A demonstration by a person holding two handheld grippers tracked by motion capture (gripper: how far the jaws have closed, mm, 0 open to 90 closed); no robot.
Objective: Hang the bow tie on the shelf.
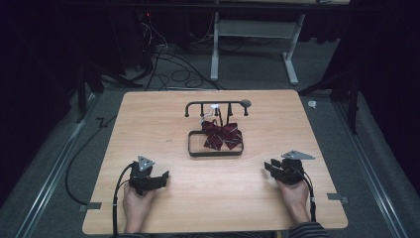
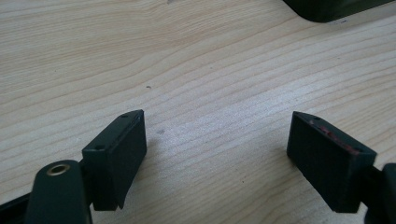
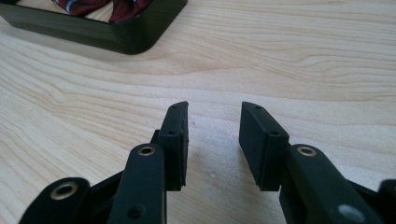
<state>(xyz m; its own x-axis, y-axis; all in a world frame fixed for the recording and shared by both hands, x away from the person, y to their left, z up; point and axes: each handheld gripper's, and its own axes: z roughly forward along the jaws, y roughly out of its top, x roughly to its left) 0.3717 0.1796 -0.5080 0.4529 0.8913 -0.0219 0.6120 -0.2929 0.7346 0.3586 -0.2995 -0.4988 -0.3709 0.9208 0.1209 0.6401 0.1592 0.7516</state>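
A dark red bow with white trim lies in a shallow black tray at the middle of the wooden table. Behind the tray stands a black rack with a horizontal bar. My left gripper rests at the table's front left, held by a hand, jaws wide apart over bare wood. My right gripper rests at the front right, jaws a small way apart with nothing between them. In the right gripper view the tray's corner and a bit of the bow sit at the top left.
The wooden table has bare room on both sides of the tray. A tray corner shows at the top right of the left gripper view. Beyond the table lie floor cables and a white frame leg.
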